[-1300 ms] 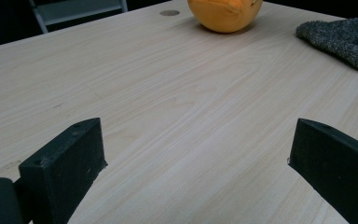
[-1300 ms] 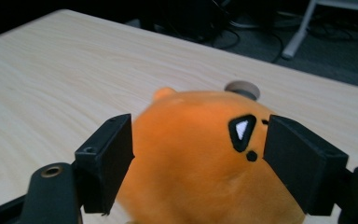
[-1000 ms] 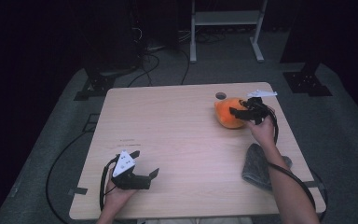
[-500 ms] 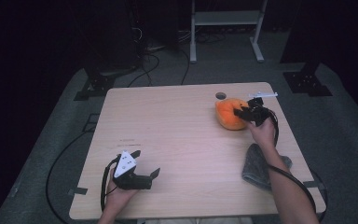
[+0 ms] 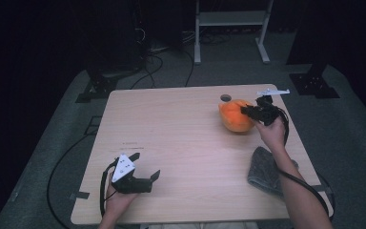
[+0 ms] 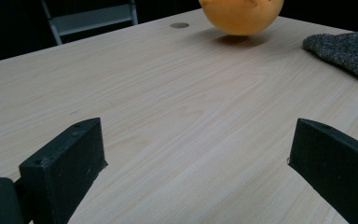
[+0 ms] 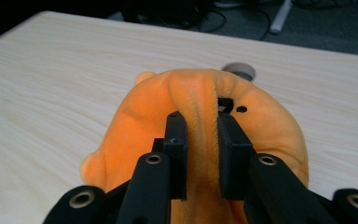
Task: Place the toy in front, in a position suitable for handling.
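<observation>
The round orange plush toy is sitting at the far right of the pale wooden table, and the right gripper is pinching a raised fold of its fabric, its jaws having just been closing on that fold. A grey terry cloth is lying near the right edge, closer to the person. The left gripper is resting at the near left, jaws spread wide around nothing.

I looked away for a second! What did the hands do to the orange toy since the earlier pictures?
The right gripper has just been closing its jaws and now pinches a fold of the orange toy, starting to lift it off the table. The left gripper stayed put, jaws open. The grey cloth has not moved.
</observation>
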Demonstrator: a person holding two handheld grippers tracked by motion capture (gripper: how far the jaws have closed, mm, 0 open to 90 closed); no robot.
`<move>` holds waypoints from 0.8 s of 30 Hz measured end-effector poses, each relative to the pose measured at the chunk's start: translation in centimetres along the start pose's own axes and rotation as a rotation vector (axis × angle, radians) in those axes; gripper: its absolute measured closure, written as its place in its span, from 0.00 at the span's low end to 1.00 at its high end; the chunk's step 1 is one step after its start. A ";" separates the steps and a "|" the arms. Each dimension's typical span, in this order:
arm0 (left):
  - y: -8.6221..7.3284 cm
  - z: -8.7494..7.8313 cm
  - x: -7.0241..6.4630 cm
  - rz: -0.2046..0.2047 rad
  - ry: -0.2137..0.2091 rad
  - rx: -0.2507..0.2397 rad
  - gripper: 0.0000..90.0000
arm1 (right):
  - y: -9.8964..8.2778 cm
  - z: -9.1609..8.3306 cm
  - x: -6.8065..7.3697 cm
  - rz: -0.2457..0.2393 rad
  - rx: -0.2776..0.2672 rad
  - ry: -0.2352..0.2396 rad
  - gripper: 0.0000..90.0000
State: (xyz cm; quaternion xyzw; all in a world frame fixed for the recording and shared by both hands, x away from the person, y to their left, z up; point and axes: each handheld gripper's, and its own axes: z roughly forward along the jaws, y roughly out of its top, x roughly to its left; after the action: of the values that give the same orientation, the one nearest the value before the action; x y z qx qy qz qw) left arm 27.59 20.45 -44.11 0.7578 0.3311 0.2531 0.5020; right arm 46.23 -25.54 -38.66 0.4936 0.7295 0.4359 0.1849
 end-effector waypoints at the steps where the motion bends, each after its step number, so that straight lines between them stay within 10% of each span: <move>1: 0.0 0.0 -0.1 0.002 0.000 0.000 0.03 | 0.0 -0.5 0.5 -0.005 -0.010 0.018 0.84; 11: 0.0 0.0 -0.2 0.009 0.007 -0.005 0.03 | -2.1 -5.1 8.6 -0.141 -0.054 0.210 0.84; 24: 0.0 0.3 -0.7 0.020 -0.008 0.003 0.03 | -5.9 -6.4 15.3 -0.218 -0.001 0.280 0.84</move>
State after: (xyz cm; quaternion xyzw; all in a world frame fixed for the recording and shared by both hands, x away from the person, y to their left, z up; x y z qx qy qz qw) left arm 27.34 19.71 -44.23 0.7628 0.3219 0.2544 0.4998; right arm 31.67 -15.73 -37.46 0.3462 0.7970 0.4780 0.1280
